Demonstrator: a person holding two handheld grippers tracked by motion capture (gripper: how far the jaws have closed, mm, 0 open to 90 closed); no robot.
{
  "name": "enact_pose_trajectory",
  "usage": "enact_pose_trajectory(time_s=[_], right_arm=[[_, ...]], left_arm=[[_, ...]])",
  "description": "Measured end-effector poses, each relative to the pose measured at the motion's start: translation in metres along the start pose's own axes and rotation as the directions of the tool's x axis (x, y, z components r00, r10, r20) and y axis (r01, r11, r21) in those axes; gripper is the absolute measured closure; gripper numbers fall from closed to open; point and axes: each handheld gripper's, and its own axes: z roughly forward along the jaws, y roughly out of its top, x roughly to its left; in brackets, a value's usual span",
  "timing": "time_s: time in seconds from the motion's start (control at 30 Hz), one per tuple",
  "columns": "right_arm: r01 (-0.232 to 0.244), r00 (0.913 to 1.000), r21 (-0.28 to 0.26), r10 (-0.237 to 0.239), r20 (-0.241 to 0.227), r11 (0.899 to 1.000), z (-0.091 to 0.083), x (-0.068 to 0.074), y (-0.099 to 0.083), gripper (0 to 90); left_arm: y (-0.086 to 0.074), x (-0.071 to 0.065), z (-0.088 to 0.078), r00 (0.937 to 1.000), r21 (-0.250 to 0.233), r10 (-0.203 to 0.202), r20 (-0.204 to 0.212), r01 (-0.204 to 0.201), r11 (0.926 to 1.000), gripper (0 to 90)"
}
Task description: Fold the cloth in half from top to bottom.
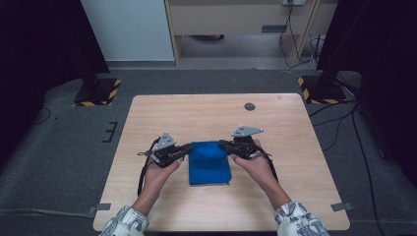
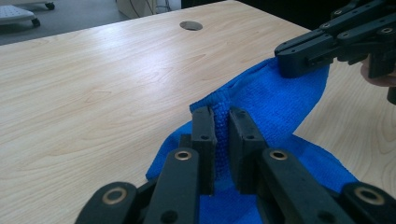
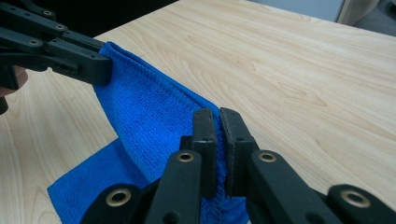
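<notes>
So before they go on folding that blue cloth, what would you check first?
1. Right gripper clamped on the blue cloth's far edge: ok, jaws shut tight on it.
2. Left gripper clamped on the same edge: not ok, a gap shows between its jaws and the cloth sits loosely in it.
3. Edge between the two grippers lifted off the wooden table: ok.
4. Near part of the cloth lying flat on the table: ok.
5. Bare table beyond the cloth to lay it down: ok; the round cable hole is well away.
</notes>
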Motion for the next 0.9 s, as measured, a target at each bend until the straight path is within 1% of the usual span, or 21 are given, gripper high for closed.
enact_pose_trajectory(time_s=[0.03, 0.1, 0.17, 0.2, 0.23, 0.27, 0.37, 0.4, 0.43, 0.47, 0.5, 0.6, 0.67, 0.7, 0.73, 0.77, 0.8, 0.87, 0.9], right_arm=[[-0.004, 1.0000, -0.002, 0.004, -0.002, 1.000, -0.001, 0.000, -0.001, 86.0], [-0.016, 0.9998, -0.005, 0.016, -0.008, 1.000, -0.002, 0.000, -0.003, 86.0], [-0.014, 0.9999, -0.001, 0.014, -0.009, 1.000, -0.002, 0.000, -0.005, 86.1], [-0.014, 0.9999, -0.001, 0.014, -0.009, 1.000, -0.002, 0.000, -0.005, 86.1], [-0.016, 0.9998, -0.001, 0.016, -0.012, 1.000, -0.002, 0.001, -0.005, 86.1], [-0.019, 0.9997, -0.003, 0.019, -0.015, 1.000, -0.002, 0.003, -0.006, 86.1], [-0.013, 0.9996, 0.004, 0.013, -0.024, 1.000, -0.002, 0.007, -0.009, 86.1], [-0.013, 0.9996, 0.004, 0.013, -0.024, 1.000, -0.002, 0.007, -0.009, 86.1], [-0.010, 0.9996, 0.005, 0.011, -0.027, 1.000, -0.002, 0.009, -0.010, 86.1], [-0.006, 0.9994, 0.007, 0.006, -0.034, 1.000, -0.003, 0.012, -0.013, 86.0], [-0.006, 0.9994, 0.007, 0.006, -0.034, 1.000, -0.003, 0.012, -0.013, 86.0], [0.004, 0.9992, 0.012, -0.003, -0.039, 1.000, -0.004, 0.016, -0.015, 86.0], [0.013, 0.9990, 0.014, -0.012, -0.044, 1.000, -0.006, 0.019, -0.016, 86.0], [0.013, 0.9990, 0.014, -0.012, -0.044, 1.000, -0.006, 0.019, -0.016, 86.0], [0.010, 0.9989, 0.014, -0.010, -0.046, 1.000, -0.006, 0.020, -0.017, 86.0], [0.014, 0.9988, 0.017, -0.013, -0.047, 1.000, -0.007, 0.021, -0.019, 85.8], [0.016, 0.9987, 0.017, -0.015, -0.049, 1.000, -0.008, 0.021, -0.020, 85.8], [0.017, 0.9984, 0.022, -0.016, -0.054, 1.000, -0.008, 0.022, -0.022, 85.1], [0.017, 0.9984, 0.022, -0.016, -0.054, 1.000, -0.008, 0.022, -0.022, 85.1]], left_arm=[[-0.001, -0.001, 0.000, 1.0000, -0.003, -0.003, -0.001, 0.003, 1.0000, 80.1], [-0.002, -0.002, -0.001, 1.0000, -0.004, -0.005, -0.001, 0.005, 1.0000, 77.4], [-0.003, -0.003, -0.003, 0.9999, -0.006, -0.012, -0.003, 0.012, 0.9999, 72.8], [-0.003, -0.003, -0.003, 0.9999, -0.006, -0.012, -0.003, 0.012, 0.9999, 68.8], [-0.003, -0.004, -0.004, 0.9996, -0.007, -0.025, -0.011, 0.025, 0.9997, 68.8], [-0.003, -0.005, -0.005, 0.9995, -0.009, -0.031, -0.008, 0.031, 0.9995, 61.3], [-0.002, -0.010, -0.009, 0.9999, -0.028, -0.015, -0.002, 0.015, 0.9995, 52.1], [-0.002, -0.010, -0.009, 0.9999, -0.028, -0.015, -0.002, 0.015, 0.9995, 50.2], [-0.001, -0.011, -0.010, 0.9999, -0.036, -0.015, -0.004, 0.015, 0.9993, 50.2], [-0.001, -0.012, -0.012, 0.9997, -0.047, -0.023, -0.004, 0.023, 0.9986, 47.8], [-0.001, -0.012, -0.012, 0.9997, -0.047, -0.023, -0.004, 0.023, 0.9986, 47.8], [-0.001, -0.011, -0.012, 0.9995, -0.050, -0.028, -0.017, 0.027, 0.9984, 46.8], [-0.003, -0.007, -0.013, 0.9982, -0.054, -0.043, -0.043, 0.041, 0.9977, 43.5], [-0.003, -0.007, -0.013, 0.9982, -0.054, -0.043, -0.043, 0.041, 0.9977, 42.1], [-0.003, -0.004, -0.013, 0.9973, -0.057, -0.050, -0.054, 0.047, 0.9973, 42.1], [-0.004, -0.001, -0.014, 0.9951, -0.066, -0.065, -0.075, 0.060, 0.9960, 39.2], [-0.005, 0.001, -0.014, 0.9934, -0.068, -0.073, -0.088, 0.067, 0.9954, 38.4], [-0.008, 0.006, -0.014, 0.9904, -0.063, -0.088, -0.107, 0.082, 0.9947, 37.8], [-0.008, 0.006, -0.014, 0.9904, -0.063, -0.088, -0.107, 0.082, 0.9947, 37.3]])
